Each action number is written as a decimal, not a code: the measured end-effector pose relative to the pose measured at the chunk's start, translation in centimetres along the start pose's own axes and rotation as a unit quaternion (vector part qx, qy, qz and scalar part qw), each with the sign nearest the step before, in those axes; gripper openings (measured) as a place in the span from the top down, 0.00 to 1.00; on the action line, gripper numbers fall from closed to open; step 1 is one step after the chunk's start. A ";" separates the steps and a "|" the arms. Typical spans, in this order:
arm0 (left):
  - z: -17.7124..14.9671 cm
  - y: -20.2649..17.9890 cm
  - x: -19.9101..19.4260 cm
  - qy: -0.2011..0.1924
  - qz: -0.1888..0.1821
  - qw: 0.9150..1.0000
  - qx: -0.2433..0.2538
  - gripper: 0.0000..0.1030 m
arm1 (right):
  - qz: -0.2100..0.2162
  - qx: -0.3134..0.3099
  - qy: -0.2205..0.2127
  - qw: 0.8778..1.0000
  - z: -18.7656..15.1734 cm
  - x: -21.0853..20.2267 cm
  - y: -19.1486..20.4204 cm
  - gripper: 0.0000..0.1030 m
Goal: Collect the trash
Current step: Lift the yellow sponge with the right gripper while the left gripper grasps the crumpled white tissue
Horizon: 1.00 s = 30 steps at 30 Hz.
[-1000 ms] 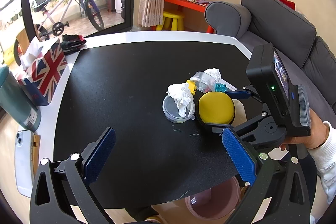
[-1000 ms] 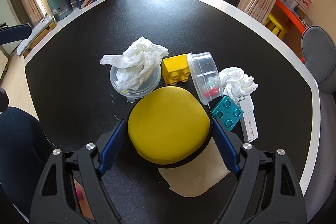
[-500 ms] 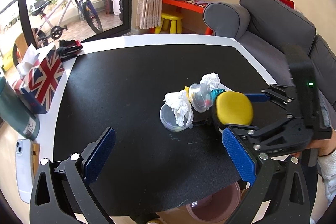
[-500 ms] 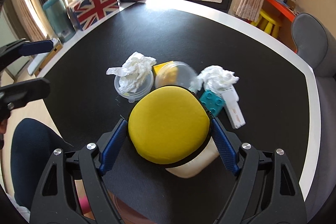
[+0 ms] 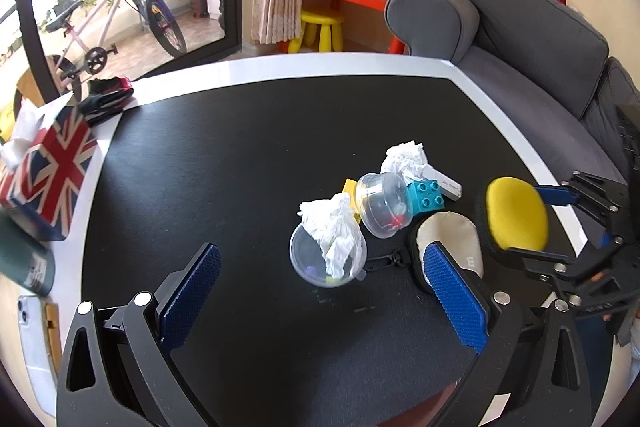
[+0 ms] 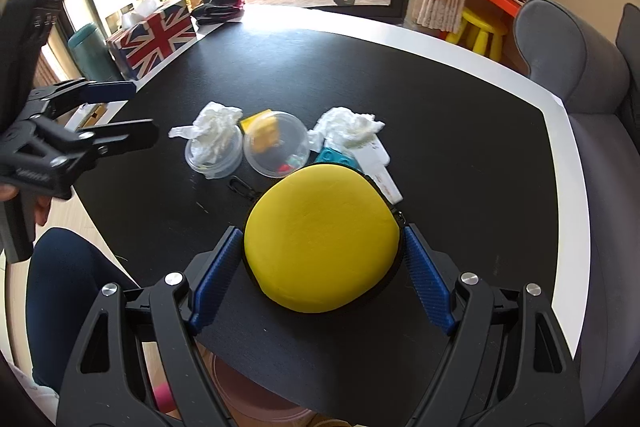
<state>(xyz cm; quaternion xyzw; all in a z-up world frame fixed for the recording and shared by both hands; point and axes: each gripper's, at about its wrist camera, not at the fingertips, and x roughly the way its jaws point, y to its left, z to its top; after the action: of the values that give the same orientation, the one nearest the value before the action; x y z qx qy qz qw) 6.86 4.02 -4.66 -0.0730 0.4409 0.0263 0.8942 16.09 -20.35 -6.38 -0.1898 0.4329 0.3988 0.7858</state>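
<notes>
Yellow case now lifted off bench, clamped in right claw. Left claw apart, free for tissue.

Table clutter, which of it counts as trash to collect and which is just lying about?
Likely trash:
- crumpled tissue in the shallow clear tub
- second crumpled tissue
- round clear container, possibly

Probably just lying about:
- yellow zip case, held by the right tool
- teal block
- yellow block
- Union Jack tissue box
- phone
</notes>
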 end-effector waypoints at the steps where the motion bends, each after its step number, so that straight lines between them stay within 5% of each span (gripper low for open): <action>1: 0.1 0.0 0.5 0.004 0.000 1.000 0.000 0.06 | 0.000 0.002 0.000 1.000 -0.2 0.0 -0.2 0.23; 10: 1.2 0.5 3.8 0.032 0.003 0.999 -0.009 0.06 | -0.002 0.013 0.001 1.000 -0.6 0.1 -1.2 0.23; 18: 1.4 0.1 5.6 0.053 0.003 0.999 0.001 0.39 | 0.000 0.018 -0.001 1.000 -0.7 0.2 -1.6 0.23; 23: 1.1 -0.1 6.1 0.061 0.002 0.998 0.005 0.71 | 0.002 0.019 -0.005 1.000 -0.9 0.1 -1.7 0.23; 26: 1.0 -0.2 6.0 0.059 0.001 0.998 0.007 0.81 | 0.002 0.020 -0.008 1.000 -0.8 0.0 -1.7 0.23; 30: 1.0 -0.3 5.4 0.049 -0.002 0.999 0.008 0.83 | 0.002 0.021 -0.013 1.000 -0.8 -0.3 -1.7 0.23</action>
<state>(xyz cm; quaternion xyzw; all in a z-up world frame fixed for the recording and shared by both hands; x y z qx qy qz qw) 10.98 3.80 -8.36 -0.0680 0.4840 0.0170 0.8722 16.88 -22.03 -6.70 -0.1674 0.4312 0.3938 0.7943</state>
